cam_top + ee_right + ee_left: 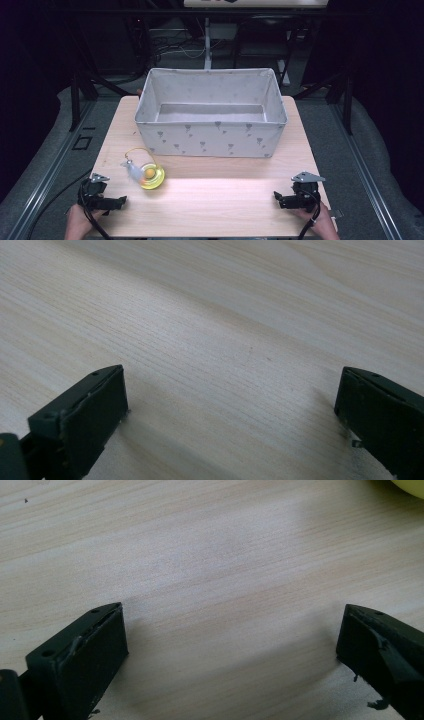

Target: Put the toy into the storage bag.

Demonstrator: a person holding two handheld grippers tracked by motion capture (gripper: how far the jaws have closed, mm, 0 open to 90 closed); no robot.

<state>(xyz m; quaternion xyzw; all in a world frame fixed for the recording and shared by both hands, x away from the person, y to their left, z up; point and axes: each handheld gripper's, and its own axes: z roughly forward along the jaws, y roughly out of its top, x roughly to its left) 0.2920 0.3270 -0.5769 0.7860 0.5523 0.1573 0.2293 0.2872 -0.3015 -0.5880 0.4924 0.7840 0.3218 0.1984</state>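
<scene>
Both grippers rest low at the table's (210, 200) near edge, left gripper (117, 202) and right gripper (281, 198) alike spread wide and holding nothing. Just ahead of the left one lies a yellow toy (148, 176) with a feather and wire loop; behind it stands an empty bin (210, 137). Likely step: grasp the toy's solid disc rather than the wire, then lift clear of the bin's wall.

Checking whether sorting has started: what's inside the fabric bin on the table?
The fabric bin looks empty: its pale floor and inner walls show nothing in the high view. The near wall hides the front strip of the floor. The yellow toy lies outside, on the table.
</scene>
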